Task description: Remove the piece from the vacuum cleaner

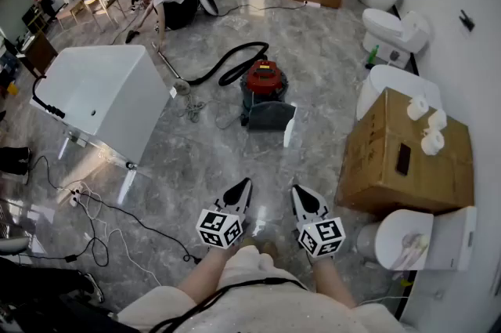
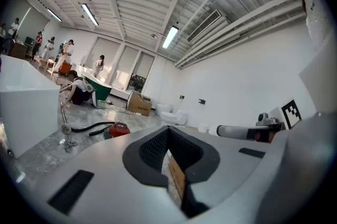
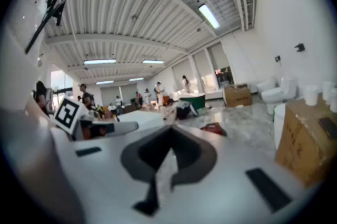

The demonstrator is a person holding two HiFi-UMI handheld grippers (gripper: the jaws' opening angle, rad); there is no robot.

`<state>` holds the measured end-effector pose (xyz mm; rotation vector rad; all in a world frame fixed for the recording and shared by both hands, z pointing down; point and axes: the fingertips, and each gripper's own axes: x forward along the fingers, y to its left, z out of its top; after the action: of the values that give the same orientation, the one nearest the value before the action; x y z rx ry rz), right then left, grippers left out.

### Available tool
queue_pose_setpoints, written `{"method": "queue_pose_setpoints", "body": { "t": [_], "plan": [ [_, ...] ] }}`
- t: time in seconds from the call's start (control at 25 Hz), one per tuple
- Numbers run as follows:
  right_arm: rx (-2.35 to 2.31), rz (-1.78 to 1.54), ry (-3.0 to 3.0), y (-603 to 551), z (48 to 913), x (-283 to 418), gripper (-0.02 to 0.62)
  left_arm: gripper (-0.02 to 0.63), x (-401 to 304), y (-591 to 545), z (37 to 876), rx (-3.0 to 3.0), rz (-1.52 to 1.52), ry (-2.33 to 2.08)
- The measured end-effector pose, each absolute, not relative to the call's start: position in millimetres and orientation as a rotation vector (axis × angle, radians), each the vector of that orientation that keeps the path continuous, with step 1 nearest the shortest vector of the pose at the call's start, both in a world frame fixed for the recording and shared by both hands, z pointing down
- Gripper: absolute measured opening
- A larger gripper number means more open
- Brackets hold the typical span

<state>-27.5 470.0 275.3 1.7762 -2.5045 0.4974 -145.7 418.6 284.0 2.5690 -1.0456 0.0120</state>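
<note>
Now your left hand-held gripper [image 1: 244, 186] and right hand-held gripper [image 1: 298, 193] both have the jaws together, with nothing between them. The vacuum [image 1: 264, 81] stands on the floor [image 1: 196, 159], well ahead of you and far from both. Its dark grey part [image 1: 270, 116] on the near side is probably the piece. I judge it is stiff, light plastic, maybe smooth. Take it by the top edge and steady the vacuum, because it may roll.
</note>
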Motion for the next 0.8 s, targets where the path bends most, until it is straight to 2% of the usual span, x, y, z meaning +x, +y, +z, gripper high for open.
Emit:
{"method": "queue_pose_setpoints", "body": {
  "t": [0.52,0.8],
  "plan": [
    [1.708,0.520,-2.489,461.8,289.3,-23.1,0.012,0.020,-136.8,417.3,298.2,2.519,0.004,-1.052],
    [1.690,0.576,-2.470,418.2,314.0,-8.1,0.012,0.020,-115.9,374.1,321.4,2.506,0.028,-1.002]
  ]
}}
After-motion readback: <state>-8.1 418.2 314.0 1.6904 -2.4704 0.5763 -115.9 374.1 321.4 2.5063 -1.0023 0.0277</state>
